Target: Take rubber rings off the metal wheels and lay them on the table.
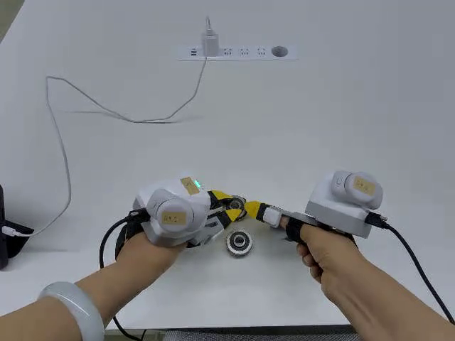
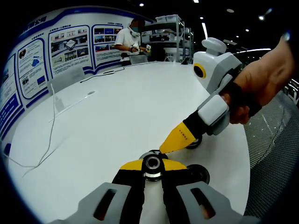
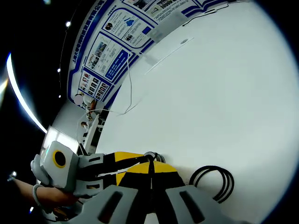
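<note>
My left gripper point(image 1: 229, 207) is shut on a small metal wheel point(image 2: 153, 164), which it holds just above the white table point(image 1: 298, 128). In the left gripper view the wheel sits between the yellow fingertips point(image 2: 133, 164). My right gripper point(image 1: 247, 208) comes in from the right, its yellow jaws closed together at the wheel's rim, pinching the black rubber ring point(image 3: 150, 156) there. A second wheel point(image 1: 239, 242) with a black ring around it lies on the table under the two grippers. Loose black rubber rings point(image 3: 212, 182) lie on the table beside my right gripper point(image 3: 150, 164).
A white power strip point(image 1: 234, 52) lies at the far side, and a grey cable point(image 1: 64, 149) runs from it down the left. A black device point(image 1: 4, 234) sits at the left edge. The table's front edge is close below my hands. A person stands far off point(image 2: 128, 39).
</note>
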